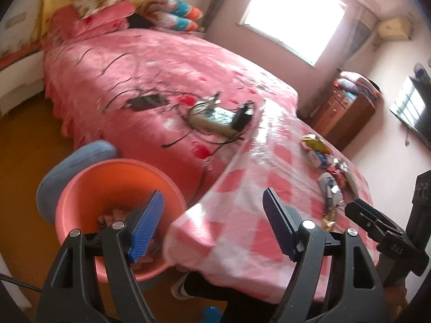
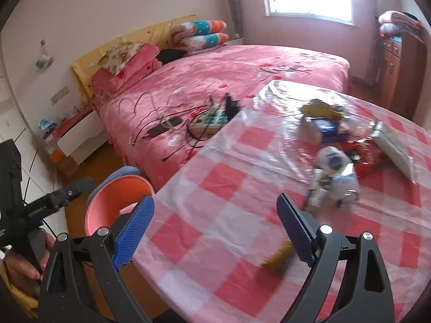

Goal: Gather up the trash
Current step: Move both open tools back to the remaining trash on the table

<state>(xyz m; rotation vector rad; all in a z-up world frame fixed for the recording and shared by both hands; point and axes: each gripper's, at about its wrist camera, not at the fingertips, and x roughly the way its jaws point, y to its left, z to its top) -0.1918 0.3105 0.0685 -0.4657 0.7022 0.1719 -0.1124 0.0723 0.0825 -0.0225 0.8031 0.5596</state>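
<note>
Two wrist views of a bedroom. The left gripper (image 1: 214,222) hangs with its blue-padded fingers (image 1: 146,224) spread wide and nothing between them, above the gap between an orange basin (image 1: 80,188) and the near edge of the bench (image 1: 242,188). The basin stands on the floor just beside the bench; some blurred scraps lie in its bottom, too indistinct to name. A blue-grey cushion (image 1: 72,161) shows behind the basin's rim.

The right gripper (image 2: 215,231) is likewise open and empty, its fingers (image 2: 133,231) over the bench's pink-and-white checked cloth (image 2: 223,177), which lies under a clear plastic sheet. A blurred yellow wrapper (image 2: 277,259) lies on the cloth just by the right-hand finger, not gripped.

The remaining trash sits farther back on the bench in a loose cluster: a white and blue packet (image 2: 334,167), a red snack bag (image 2: 363,156), a blue and white carton (image 2: 327,129), and a yellow wrapper (image 2: 320,109) behind it.

Beyond the bench stands a bed (image 2: 229,72) with a pink cover, carrying a power strip (image 2: 212,123) and tangled cables (image 2: 161,123). A person's hand (image 2: 21,266) grips the other tool's handle at lower left of the right view.
</note>
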